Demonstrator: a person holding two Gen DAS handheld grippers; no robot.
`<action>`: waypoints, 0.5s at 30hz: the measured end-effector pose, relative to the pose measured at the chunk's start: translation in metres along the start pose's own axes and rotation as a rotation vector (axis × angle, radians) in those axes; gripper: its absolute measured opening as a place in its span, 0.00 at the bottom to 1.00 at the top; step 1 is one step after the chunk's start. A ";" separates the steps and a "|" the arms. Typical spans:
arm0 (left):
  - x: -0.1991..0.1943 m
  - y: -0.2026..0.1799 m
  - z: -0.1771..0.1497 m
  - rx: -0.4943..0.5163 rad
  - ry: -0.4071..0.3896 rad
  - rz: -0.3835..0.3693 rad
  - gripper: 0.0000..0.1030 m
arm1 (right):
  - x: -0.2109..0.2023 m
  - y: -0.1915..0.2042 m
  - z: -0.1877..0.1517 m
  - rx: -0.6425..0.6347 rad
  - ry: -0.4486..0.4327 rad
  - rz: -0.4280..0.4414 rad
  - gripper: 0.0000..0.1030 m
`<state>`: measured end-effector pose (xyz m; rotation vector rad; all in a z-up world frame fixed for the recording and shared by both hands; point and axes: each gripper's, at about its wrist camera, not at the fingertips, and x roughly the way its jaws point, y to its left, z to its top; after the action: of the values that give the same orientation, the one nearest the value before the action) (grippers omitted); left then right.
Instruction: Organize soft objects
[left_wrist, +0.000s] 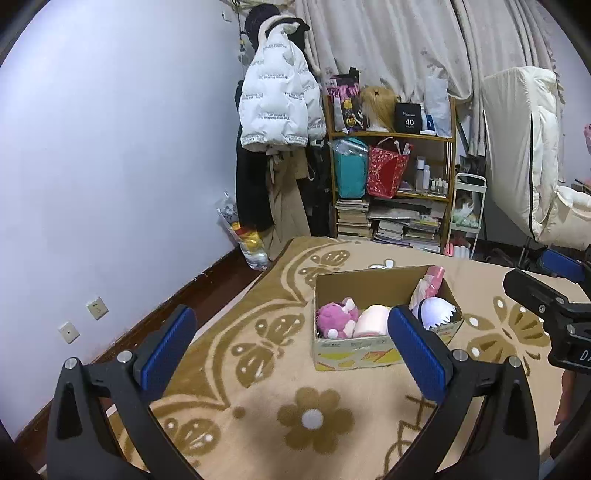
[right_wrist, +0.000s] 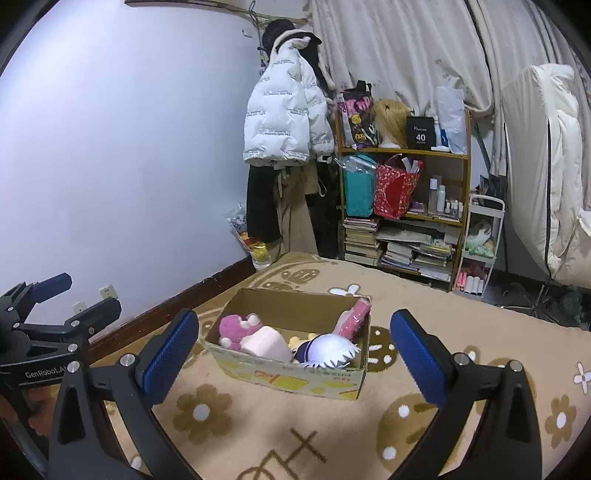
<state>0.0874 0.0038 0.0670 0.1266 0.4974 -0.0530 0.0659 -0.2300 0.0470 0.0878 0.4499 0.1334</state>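
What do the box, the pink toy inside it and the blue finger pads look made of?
The box looks like matte brown cardboard: raw flaps, printed front. The pink toy looks like fuzzy plush fabric. The blue pads on the right hand-held gripper have a fine ribbed texture, probably rubber or soft plastic; I can't tell which.

Cardboard box (right_wrist: 295, 380) open on blanket, w/ pink plush (right_wrist: 236, 328) at left, pale pink roll (right_wrist: 266, 345) mid, white spiky-haired plush (right_wrist: 332, 350) right, pink packet (right_wrist: 354, 317) leaning in corner.
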 end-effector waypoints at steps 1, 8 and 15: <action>-0.005 0.001 -0.001 0.003 -0.004 0.003 1.00 | -0.002 0.001 -0.001 0.000 -0.002 0.000 1.00; -0.038 0.007 -0.012 0.005 -0.051 -0.010 1.00 | -0.026 0.007 -0.016 0.003 -0.013 0.001 1.00; -0.065 0.007 -0.026 -0.008 -0.120 -0.025 1.00 | -0.051 0.003 -0.034 0.003 -0.044 -0.016 1.00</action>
<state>0.0188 0.0151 0.0757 0.1086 0.3792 -0.0823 0.0051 -0.2324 0.0391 0.0899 0.4070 0.1145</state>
